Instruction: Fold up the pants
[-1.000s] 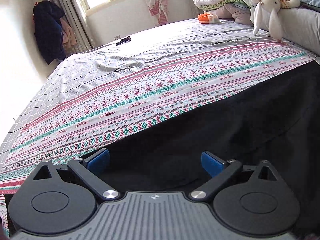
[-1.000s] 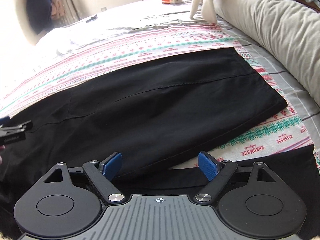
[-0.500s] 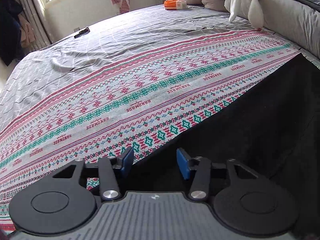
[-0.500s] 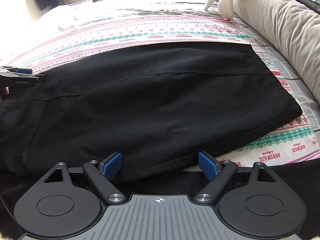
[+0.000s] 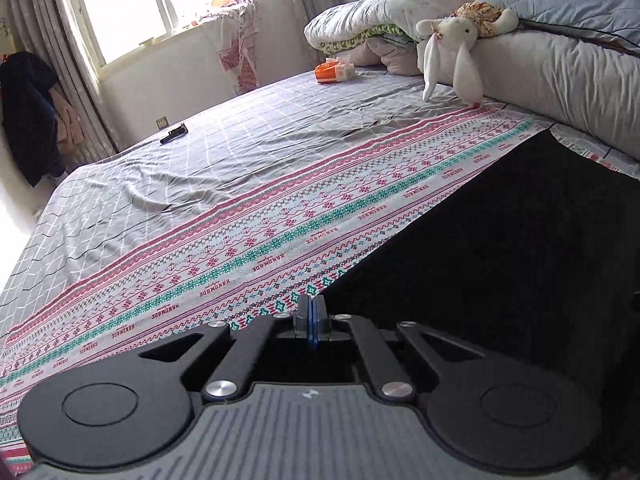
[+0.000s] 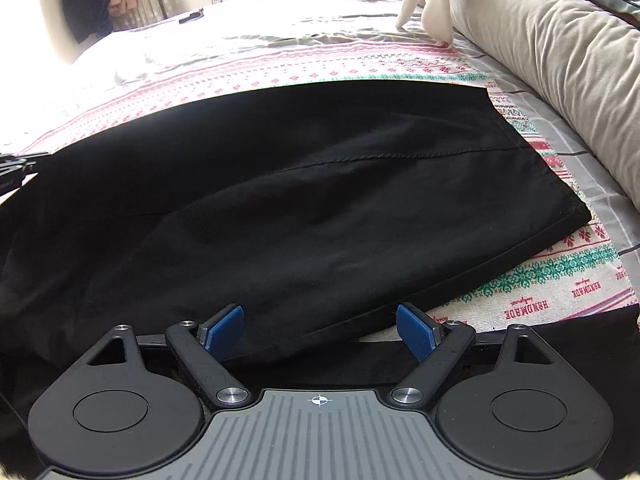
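Black pants (image 6: 304, 200) lie spread on a patterned cloth (image 5: 280, 236) on the bed. In the left wrist view they fill the right side (image 5: 500, 260). My left gripper (image 5: 311, 320) is shut at the pants' far edge, where black fabric meets the cloth; whether fabric is pinched between the pads is hidden. My right gripper (image 6: 320, 330) is open, its blue pads straddling the near edge of the upper pant leg, low over the fabric. The left gripper's tip shows at the left edge of the right wrist view (image 6: 14, 164).
A long grey bolster (image 6: 560, 68) runs along the right side. A white stuffed rabbit (image 5: 452, 52) lies on it. An orange-and-white box (image 5: 334, 72) and a black remote (image 5: 174, 135) lie on the grey checked sheet (image 5: 240, 152) beyond.
My left gripper has closed from wide open to shut at the pants' far edge and tilted up. The right gripper stayed open over the near edge, shifting slightly.
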Available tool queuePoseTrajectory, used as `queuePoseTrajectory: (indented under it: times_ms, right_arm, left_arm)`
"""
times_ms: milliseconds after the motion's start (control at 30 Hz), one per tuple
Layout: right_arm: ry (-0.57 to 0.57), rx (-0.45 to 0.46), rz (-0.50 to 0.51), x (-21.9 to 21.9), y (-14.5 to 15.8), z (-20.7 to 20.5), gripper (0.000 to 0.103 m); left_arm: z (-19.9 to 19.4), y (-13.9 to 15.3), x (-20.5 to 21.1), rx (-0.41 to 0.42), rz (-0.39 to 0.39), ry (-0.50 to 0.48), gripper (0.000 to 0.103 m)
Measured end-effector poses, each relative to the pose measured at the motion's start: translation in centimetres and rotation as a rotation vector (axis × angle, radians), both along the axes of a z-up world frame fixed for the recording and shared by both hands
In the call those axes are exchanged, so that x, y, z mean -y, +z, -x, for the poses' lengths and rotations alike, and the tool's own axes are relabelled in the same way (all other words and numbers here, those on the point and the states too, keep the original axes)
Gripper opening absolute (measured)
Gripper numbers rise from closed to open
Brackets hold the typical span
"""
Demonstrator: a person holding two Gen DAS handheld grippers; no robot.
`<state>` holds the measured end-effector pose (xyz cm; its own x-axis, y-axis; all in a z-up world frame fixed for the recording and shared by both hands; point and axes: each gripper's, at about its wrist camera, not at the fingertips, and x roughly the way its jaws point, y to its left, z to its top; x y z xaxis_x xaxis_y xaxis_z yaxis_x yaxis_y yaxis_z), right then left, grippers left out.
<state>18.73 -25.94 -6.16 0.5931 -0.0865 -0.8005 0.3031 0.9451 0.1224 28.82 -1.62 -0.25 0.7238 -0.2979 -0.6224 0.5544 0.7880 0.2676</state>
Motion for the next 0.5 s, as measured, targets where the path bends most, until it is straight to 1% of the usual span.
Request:
queuePoseTrajectory:
  times_ms: [100,267,367,500]
  right_arm:
    - [0.009,0.030,-0.003,-0.1,0.9,0.6,0.085]
    - [0.047,0.072,0.010,-0.8,2.3,2.6,0.085]
    - [0.072,0.084,0.029,-1.5,2.7,3.9,0.085]
    - [0.096,0.099,0.040,-2.4,3.2,5.0,0.085]
  left_arm:
    - [4.4,1.4,-0.5,0.025,0.008,-0.030,0.021]
    - [10.7,1.9,-1.1,0.038,0.014,-0.047,0.021]
    - [13.8,1.5,-1.9,0.013,0.043,-0.028,0.021]
    - [17.1,0.3,-2.9,-0.047,0.069,0.005,0.021]
